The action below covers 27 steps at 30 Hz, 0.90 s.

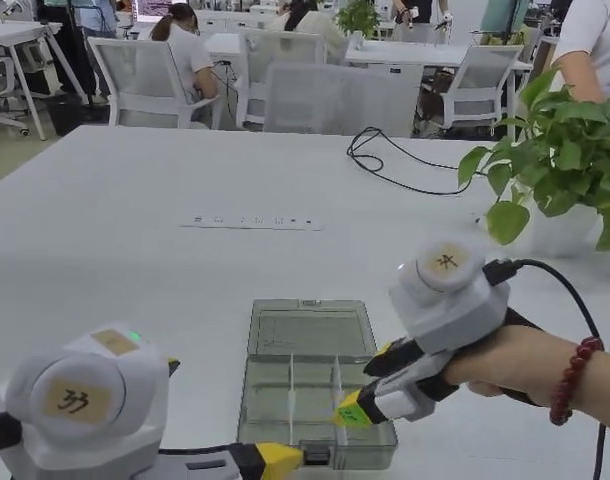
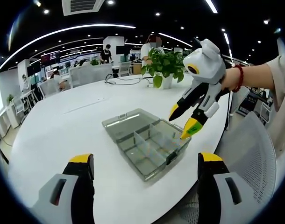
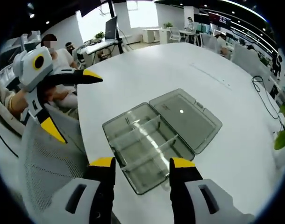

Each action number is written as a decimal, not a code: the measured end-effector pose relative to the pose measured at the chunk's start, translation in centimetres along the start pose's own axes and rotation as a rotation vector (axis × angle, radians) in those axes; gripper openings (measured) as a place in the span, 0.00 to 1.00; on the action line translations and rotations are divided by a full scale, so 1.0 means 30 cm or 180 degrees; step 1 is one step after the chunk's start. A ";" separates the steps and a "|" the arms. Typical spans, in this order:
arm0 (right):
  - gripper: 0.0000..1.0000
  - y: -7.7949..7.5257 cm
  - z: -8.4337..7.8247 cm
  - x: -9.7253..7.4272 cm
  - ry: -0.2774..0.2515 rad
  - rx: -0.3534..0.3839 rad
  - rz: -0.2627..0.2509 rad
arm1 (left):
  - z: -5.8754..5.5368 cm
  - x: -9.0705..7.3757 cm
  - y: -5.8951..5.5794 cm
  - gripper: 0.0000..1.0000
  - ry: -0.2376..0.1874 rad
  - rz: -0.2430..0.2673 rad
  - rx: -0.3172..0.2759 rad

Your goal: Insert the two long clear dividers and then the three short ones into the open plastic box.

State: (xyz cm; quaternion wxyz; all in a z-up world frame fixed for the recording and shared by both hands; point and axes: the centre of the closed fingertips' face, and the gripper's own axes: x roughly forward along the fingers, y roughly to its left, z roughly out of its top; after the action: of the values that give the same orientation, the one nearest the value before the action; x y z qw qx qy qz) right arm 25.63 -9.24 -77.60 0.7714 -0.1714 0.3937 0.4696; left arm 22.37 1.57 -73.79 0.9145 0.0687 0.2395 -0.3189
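While it lies open near the front edge of the desk (image 1: 135, 250), the plastic box (image 1: 315, 425) has its lid (image 1: 310, 330) folded back flat on the desk on the far side in the head view. Clear dividers (image 3: 141, 129) stand upright inside the box and split it into compartments. In the right gripper view two long strips run the length of the box with shorter pieces across them, though the clear plastic makes an exact count impossible.

The right tool (image 1: 367, 385) is tipped down over the right-hand part of the box. Its jaws are spread, and the lower yellow tip is close above the compartments. Whether that tip touches a divider cannot be told. A hand (image 1: 505, 365) with a dark red bead bracelet (image 1: 570, 380) holds this tool.

The left tool (image 2: 146, 161) hangs just off the box's near corner with its jaws wide apart. In its own view the box sits between and beyond the two yellow tips.

Farther out on the desk are a flat socket strip (image 1: 250, 222), a looped black cable (image 1: 385, 165) and a leafy potted plant (image 1: 560, 170) at the right. Behind the desk stand white mesh chairs (image 1: 135, 80), and several people (image 1: 185, 50) sit at other desks.
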 end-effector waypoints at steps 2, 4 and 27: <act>0.48 -0.005 -0.013 -0.010 -0.0004 -0.0026 0.0035 | 0.000 0.000 0.000 0.94 0.0000 -0.0003 -0.0002; 0.50 -0.011 -0.030 -0.017 0.0003 -0.0112 0.0058 | -0.001 0.000 0.001 0.93 0.0003 -0.0006 0.0006; 0.51 -0.132 -0.229 -0.038 0.0366 -0.0594 0.0038 | -0.022 -0.003 0.001 0.89 0.0039 0.0029 -0.0033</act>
State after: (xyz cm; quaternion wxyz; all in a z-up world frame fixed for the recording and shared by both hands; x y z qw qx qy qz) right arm 25.70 -16.25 -81.48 0.7254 -0.2668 0.3928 0.4983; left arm 22.06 1.83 -74.32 0.9148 0.0670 0.2464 -0.3131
